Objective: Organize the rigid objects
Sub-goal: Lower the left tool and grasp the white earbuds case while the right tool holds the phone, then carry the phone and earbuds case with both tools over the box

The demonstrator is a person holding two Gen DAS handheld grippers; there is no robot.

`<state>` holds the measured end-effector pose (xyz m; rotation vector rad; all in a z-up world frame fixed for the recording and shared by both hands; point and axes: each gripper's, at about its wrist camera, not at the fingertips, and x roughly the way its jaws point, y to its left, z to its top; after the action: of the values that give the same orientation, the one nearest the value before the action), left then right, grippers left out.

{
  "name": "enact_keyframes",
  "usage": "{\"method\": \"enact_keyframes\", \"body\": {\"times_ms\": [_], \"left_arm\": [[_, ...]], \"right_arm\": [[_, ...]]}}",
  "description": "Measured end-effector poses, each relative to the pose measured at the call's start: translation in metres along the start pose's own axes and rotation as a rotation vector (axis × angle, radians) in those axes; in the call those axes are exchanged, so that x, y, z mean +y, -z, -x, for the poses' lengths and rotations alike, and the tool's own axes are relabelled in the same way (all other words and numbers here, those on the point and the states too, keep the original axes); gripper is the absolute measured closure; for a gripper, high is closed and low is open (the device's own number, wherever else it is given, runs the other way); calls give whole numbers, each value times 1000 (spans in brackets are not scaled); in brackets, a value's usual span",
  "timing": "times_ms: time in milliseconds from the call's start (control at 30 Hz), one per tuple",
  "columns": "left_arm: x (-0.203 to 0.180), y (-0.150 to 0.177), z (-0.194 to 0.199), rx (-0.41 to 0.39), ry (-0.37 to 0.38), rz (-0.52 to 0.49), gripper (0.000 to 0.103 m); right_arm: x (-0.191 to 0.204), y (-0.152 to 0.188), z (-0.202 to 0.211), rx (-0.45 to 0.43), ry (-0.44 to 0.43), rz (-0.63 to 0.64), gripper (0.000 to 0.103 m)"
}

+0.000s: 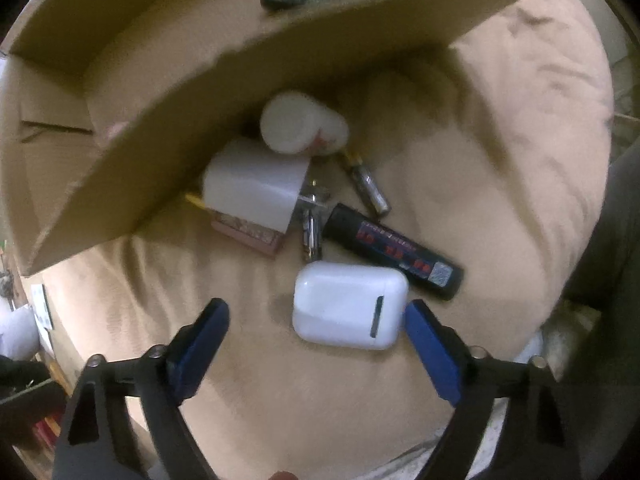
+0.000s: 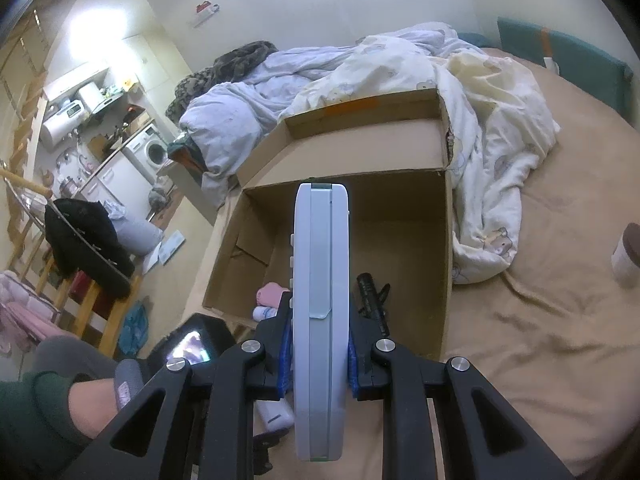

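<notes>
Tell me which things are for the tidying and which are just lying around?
For the job: cardboard box, white earbud case, black tube, batteries, white charger, remote.
Lying about: duvet, black clothing on chair, washing machine.

Bed with tan sheet [image 2: 540, 340], creased. Open cardboard box [image 2: 424, 216] rests on it; rumpled pale duvet [image 2: 400, 80] heaped at the box's 12 to 3 o'clock. In the left wrist view, on the sheet [image 1: 500, 160] by the box flap [image 1: 280, 52]: white earbud case [image 1: 348, 310]; black tube [image 1: 394, 256] touching it at 1 o'clock; white charger plug [image 1: 256, 184] at 11; white bottle [image 1: 302, 124] at 12; two small batteries [image 1: 366, 186] between.
</notes>
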<state>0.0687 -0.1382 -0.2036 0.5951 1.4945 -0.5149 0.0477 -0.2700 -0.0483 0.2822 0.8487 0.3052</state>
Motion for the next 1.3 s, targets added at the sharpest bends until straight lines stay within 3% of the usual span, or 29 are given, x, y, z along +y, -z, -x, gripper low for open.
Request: {"method": "enact_keyframes", "body": {"times_ms": [33,67,100,233,333,600,967,1300], "left_arm": [[0,0,-3,7,10,4,30],[-1,0,-5,13,32,6,48],[-2,0,-4,15,47,6,50],[-7,4,7,-15,43,-1,50],[-7,11,11,-10,-13,34,50],[7,34,19,5,-77,114,50],[35,62,96,-247,-163,295,50],[78,48,165,-508,-166,416,50]], "right_arm": [[0,0,-1,3,3,-1,80],[-1,0,-1,5,6,-3,79],[-1,0,-2,7,10,-4,79],[-3,1,-2,13,8,-12,80],[-1,0,2,-5,-7,-6,80],[0,-1,6,-13,-10,1,80],[0,-1,25,-76,-38,3,79],[-2,-7,30,-110,-20,-9,79]]}}
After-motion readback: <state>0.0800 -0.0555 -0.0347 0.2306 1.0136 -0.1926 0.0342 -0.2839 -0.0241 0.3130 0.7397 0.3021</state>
